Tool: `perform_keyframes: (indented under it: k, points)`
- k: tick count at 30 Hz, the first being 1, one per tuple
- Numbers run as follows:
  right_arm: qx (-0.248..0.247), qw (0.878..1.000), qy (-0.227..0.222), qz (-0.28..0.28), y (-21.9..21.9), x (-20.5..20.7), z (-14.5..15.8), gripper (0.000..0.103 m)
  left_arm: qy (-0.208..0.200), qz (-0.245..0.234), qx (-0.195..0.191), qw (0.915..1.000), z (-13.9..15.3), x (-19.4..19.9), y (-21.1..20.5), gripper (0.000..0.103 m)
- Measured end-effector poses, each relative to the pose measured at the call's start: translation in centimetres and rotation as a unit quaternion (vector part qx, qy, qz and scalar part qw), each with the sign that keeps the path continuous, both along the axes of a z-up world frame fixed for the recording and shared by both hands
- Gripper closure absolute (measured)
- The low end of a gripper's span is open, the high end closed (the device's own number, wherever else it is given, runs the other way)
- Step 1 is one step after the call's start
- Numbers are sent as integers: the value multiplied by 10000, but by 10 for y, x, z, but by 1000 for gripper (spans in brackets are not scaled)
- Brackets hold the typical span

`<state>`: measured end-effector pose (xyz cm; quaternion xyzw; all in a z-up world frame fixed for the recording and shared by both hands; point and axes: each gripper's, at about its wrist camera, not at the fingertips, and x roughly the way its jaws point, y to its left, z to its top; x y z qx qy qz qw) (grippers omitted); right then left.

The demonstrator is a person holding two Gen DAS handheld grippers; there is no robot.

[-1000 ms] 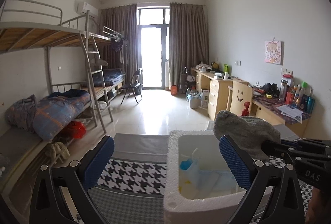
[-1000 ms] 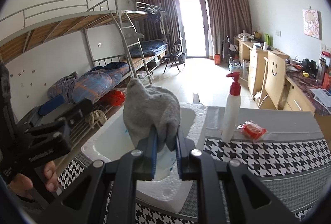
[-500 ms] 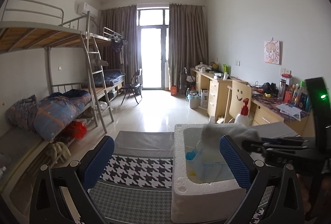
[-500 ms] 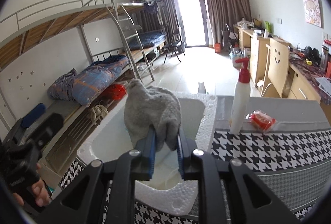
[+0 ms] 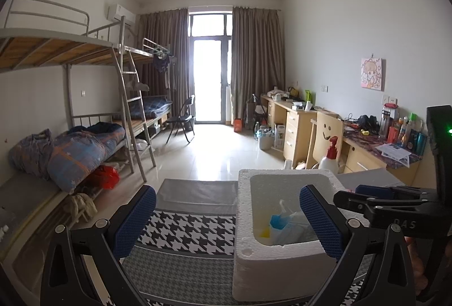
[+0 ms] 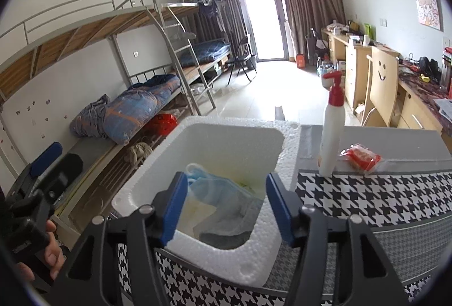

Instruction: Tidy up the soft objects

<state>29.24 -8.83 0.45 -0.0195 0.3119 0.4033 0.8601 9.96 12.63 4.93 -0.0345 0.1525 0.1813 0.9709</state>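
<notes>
A white foam box (image 6: 285, 162) (image 5: 243, 221) stands on the houndstooth table. Inside lie a blue plastic bag (image 6: 214, 187) (image 5: 278, 222) and the grey cloth (image 6: 226, 238) at the near wall. My right gripper (image 6: 226, 210) is open and empty just above the box's near rim; it also shows in the left wrist view (image 5: 370, 193) at the box's right side. My left gripper (image 5: 226, 218) is open and empty, to the left of the box, with its right finger over the box.
A white pump bottle (image 6: 332, 133) with a red top and a red packet (image 6: 361, 157) stand on the table (image 6: 381, 193) right of the box. Bunk beds are on the left, desks and a chair on the right.
My right gripper opened and let go of the grey cloth, which dropped into the foam box. The left gripper stayed open and shifted slightly.
</notes>
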Motion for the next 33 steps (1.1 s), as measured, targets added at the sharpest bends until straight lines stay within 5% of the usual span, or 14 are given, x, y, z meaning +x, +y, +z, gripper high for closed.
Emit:
perform_keyframes:
  k: [7,17,33]
  points:
    - [78,9995,-306,-85,-18,-17,10,33,-43,-60,23,10000,3,-9,-11,1]
    - [108,9943,-952,-461,-44,-40,19,3,-87,-194,-39,9998,6,-21,-22,1]
    - [336,9900,-1251,-557,-74,-69,17,1,-231,-260,34,9994,1,-48,-45,1]
